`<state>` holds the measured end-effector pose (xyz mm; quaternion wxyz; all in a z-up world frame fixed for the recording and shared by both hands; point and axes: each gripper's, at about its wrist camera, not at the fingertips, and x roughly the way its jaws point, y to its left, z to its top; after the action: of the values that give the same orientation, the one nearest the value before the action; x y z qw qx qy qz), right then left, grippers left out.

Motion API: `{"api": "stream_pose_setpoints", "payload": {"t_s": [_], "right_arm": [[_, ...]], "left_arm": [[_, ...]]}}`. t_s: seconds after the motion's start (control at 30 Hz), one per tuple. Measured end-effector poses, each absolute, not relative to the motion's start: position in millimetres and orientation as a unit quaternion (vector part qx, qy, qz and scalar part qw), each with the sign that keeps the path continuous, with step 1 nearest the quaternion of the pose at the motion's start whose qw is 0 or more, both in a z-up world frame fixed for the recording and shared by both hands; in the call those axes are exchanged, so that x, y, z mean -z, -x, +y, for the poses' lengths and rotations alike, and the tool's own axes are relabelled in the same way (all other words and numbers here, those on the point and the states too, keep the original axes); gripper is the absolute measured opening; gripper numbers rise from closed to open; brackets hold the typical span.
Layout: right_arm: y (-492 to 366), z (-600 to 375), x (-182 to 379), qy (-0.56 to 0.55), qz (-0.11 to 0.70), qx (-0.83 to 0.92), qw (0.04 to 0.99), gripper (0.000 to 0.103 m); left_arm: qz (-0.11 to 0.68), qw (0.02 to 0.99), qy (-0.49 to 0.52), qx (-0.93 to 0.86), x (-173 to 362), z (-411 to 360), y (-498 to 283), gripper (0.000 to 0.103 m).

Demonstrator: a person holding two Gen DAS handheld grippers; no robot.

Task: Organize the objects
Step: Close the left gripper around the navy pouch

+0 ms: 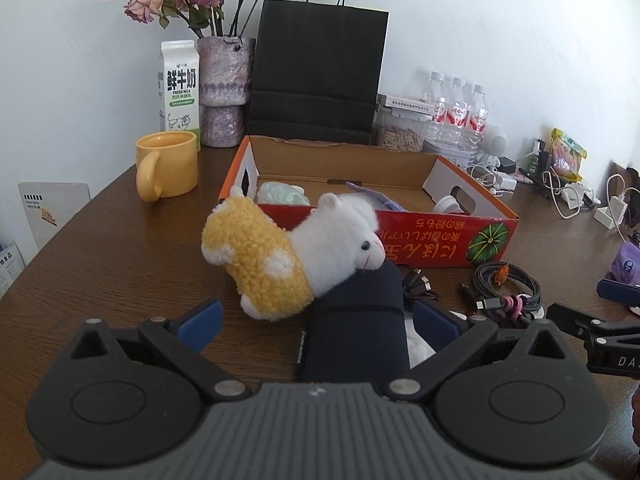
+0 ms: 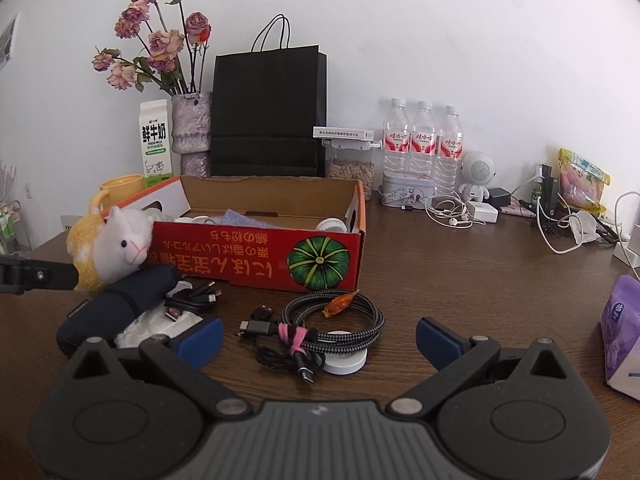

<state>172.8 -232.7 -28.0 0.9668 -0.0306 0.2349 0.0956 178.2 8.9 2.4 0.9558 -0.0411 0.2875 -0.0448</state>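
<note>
A yellow and white plush alpaca [image 1: 288,256] [image 2: 112,248] lies on the table against the red cardboard box [image 1: 424,236] [image 2: 256,256], its head resting on a dark navy rolled pouch [image 1: 356,320] [image 2: 116,304]. My left gripper [image 1: 316,320] is open, its blue pads either side of the pouch's near end, not closed on it. My right gripper [image 2: 320,336] is open and empty just before a coiled braided cable bundle [image 2: 332,320] [image 1: 504,284] on a white puck. The box holds a few small items.
A yellow mug [image 1: 168,166], milk carton [image 1: 179,88], flower vase [image 1: 224,92], black paper bag [image 1: 320,76] and water bottles [image 2: 424,144] stand behind the box. Chargers and earphones [image 2: 452,212] clutter the back right. A purple tissue pack [image 2: 622,336] lies at the right.
</note>
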Motion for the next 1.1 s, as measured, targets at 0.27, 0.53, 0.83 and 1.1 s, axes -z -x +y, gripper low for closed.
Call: {"api": "stream_pose_setpoints", "payload": {"t_s": [0.27,0.53,0.83,1.1], "right_arm": [[-194,-237,37,0.047,0.26,-0.106,0.959,0.103],[-233,-241,32,0.045,0.281,-0.131,0.95,0.103],[-283,-236,54,0.021,0.337,-0.132,0.932,0.103],[-284,-237,68,0.012,0.345,-0.13,0.929,0.103]], "left_arm": [[0.349,0.933,0.064,0.053,21,1,-208,0.103],[0.367,0.926,0.08,0.045,30,-3,-228,0.103],[0.358,0.931,0.059,0.034,39,-13,-235,0.103],[0.339,0.94,0.039,0.023,43,-18,-232,0.103]]}}
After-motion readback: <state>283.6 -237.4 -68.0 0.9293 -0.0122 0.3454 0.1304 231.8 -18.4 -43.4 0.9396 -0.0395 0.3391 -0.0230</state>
